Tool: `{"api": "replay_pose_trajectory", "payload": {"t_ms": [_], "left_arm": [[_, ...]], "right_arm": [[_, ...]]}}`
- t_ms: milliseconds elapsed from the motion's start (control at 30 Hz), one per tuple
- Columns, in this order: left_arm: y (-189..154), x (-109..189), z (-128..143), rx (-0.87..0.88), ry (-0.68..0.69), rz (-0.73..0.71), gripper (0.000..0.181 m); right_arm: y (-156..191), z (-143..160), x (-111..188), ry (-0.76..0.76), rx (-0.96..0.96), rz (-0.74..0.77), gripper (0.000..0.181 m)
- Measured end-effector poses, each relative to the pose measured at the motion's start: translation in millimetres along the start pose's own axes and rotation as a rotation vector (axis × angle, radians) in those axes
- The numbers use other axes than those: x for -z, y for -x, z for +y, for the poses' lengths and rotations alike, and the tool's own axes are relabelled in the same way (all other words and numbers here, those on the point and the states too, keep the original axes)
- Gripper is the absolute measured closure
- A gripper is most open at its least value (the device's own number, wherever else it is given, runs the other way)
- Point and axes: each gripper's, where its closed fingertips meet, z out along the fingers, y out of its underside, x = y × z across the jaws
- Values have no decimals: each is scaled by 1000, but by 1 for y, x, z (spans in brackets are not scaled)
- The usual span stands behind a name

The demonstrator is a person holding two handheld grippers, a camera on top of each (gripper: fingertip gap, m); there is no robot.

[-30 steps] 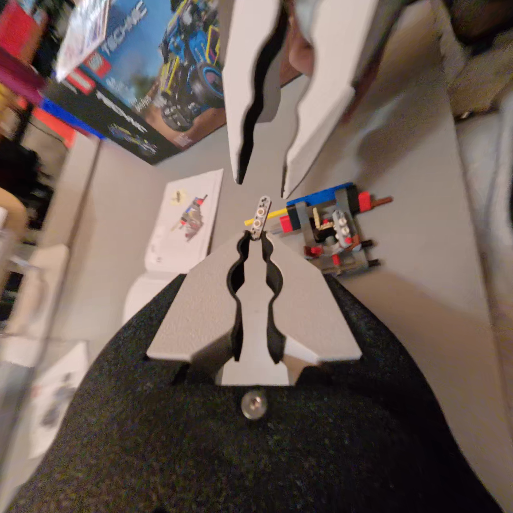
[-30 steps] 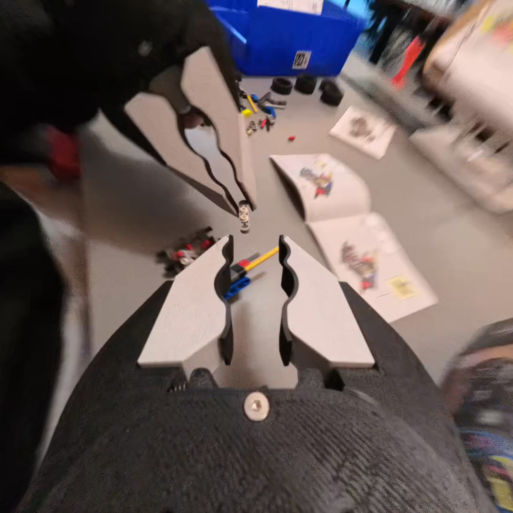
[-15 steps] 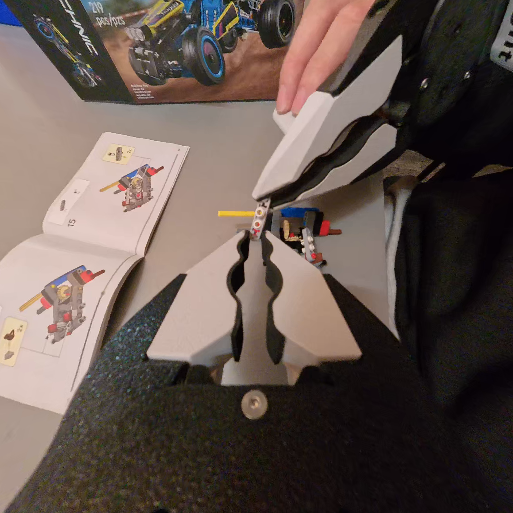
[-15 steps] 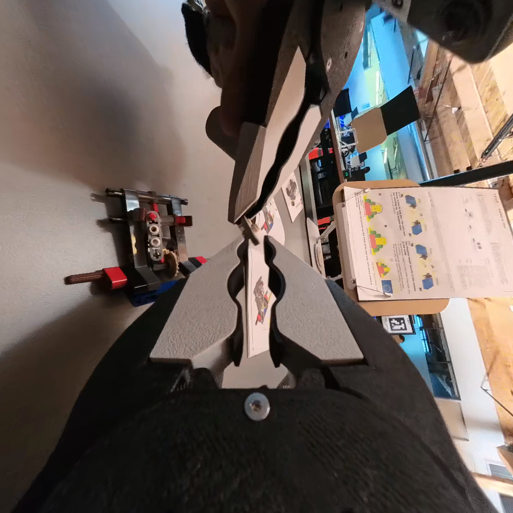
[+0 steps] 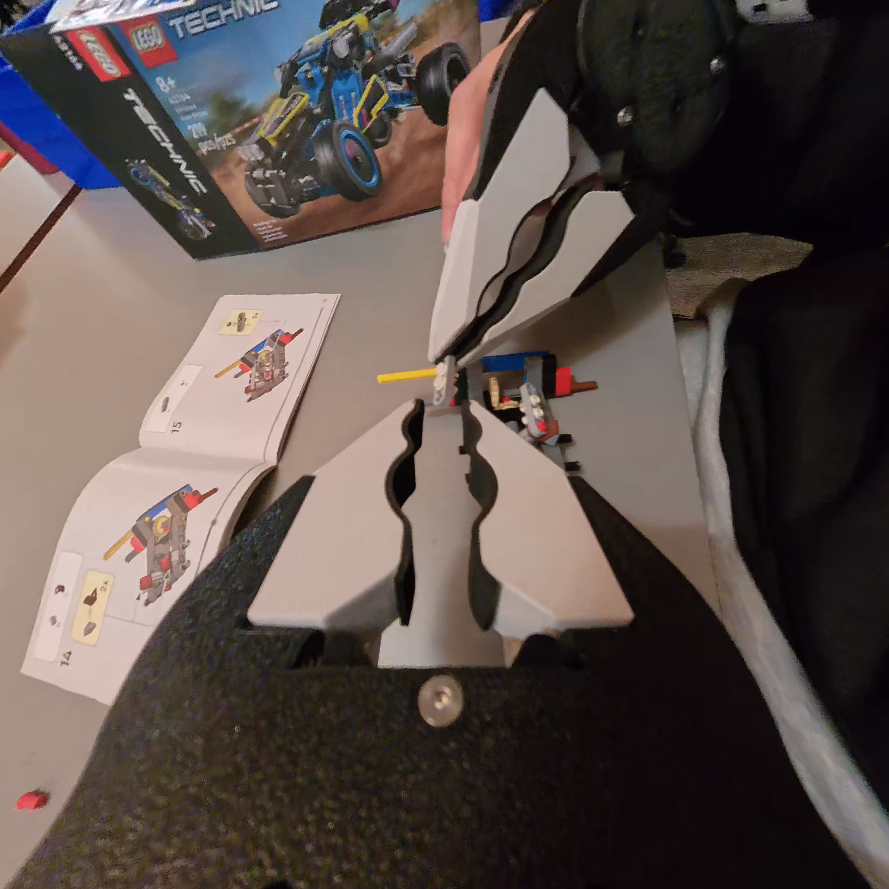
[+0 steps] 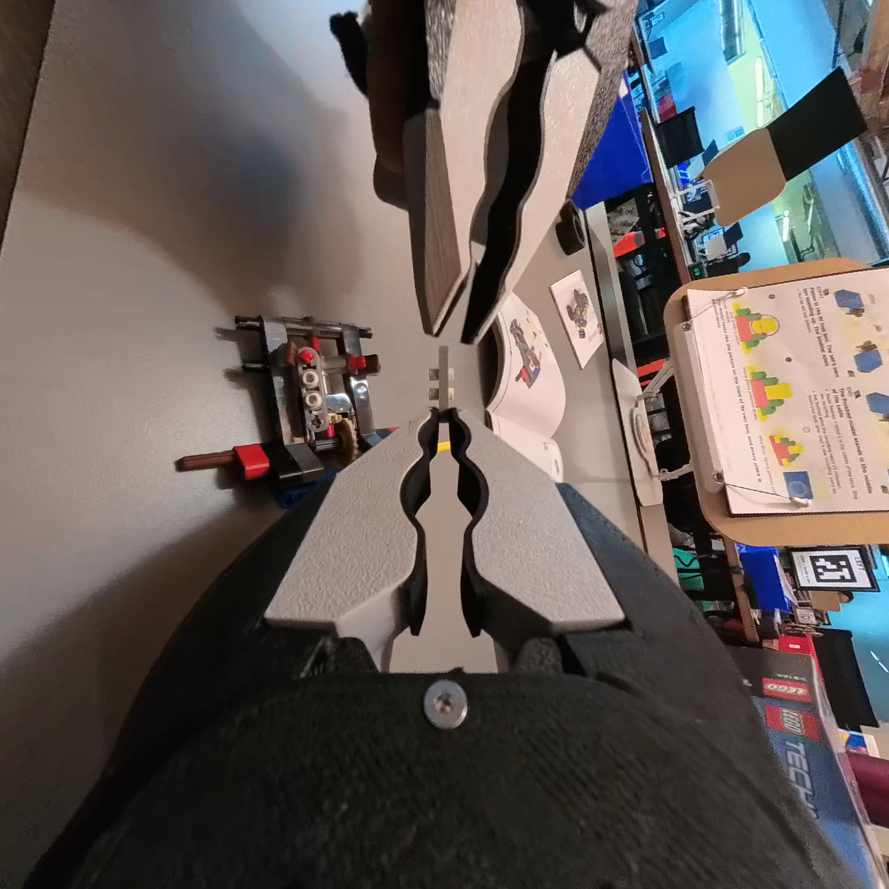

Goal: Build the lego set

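1. Our right gripper (image 6: 440,412) has its tips closed on one end of a small light-grey lego beam with white pins (image 6: 441,380), and holds it in the air above the table.
2. Our left gripper (image 5: 442,406) is narrowly parted just beside the beam's other end and grips nothing.
3. The partly built grey, black and red lego frame with a yellow axle (image 5: 519,399) lies on the grey table (image 5: 120,298), near the beam.
4. The open instruction booklet (image 5: 192,447) is to the left. We judge the build is at an early stage; this beam is not yet attached.
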Motion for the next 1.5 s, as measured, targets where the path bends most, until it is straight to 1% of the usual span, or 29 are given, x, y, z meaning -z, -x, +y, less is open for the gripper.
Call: {"api": "replay_pose_trajectory", "payload": {"t_ms": [33, 233, 333, 433, 500, 533, 567, 667, 700, 833, 933, 1067, 1300, 1500], "left_arm": [[-3, 1, 0, -8, -7, 7, 167], [-16, 7, 13, -71, 42, -7, 160], [-39, 7, 9, -131, 29, 13, 161], [-50, -1, 15, -112, 107, -53, 155], [-45, -6, 17, -88, 137, -161, 155], [-46, -10, 19, -76, 151, -179, 153], [-50, -15, 21, -74, 160, -169, 149], [-52, -26, 28, -83, 183, -175, 150], [-52, -28, 28, -98, 180, -183, 155], [-47, -27, 31, -169, 208, -224, 156], [-47, -27, 31, -248, 201, -253, 156], [-47, -27, 31, -276, 192, -258, 157], [-47, -27, 30, -370, 220, -283, 157], [-44, -27, 28, -494, 253, -360, 157]], "right_arm": [[1, 1, 0, 0, 6, 3, 180], [11, -3, 5, 3, 49, -71, 180], [12, 0, 3, 39, 72, -70, 180], [14, 0, 2, 40, 80, -73, 180], [17, 0, 1, 39, 70, -88, 180], [17, 0, 1, 39, 71, -90, 180], [19, 1, 0, 44, 68, -102, 180], [24, 2, -1, 54, 72, -128, 180], [24, 2, 0, 57, 75, -131, 180], [26, -1, 1, 62, 99, -131, 180], [28, -2, 2, 63, 119, -131, 180], [26, 0, 0, 91, 144, -114, 180], [24, -1, -1, 143, 215, -120, 180], [18, -3, 5, 172, 236, -129, 180]]}}
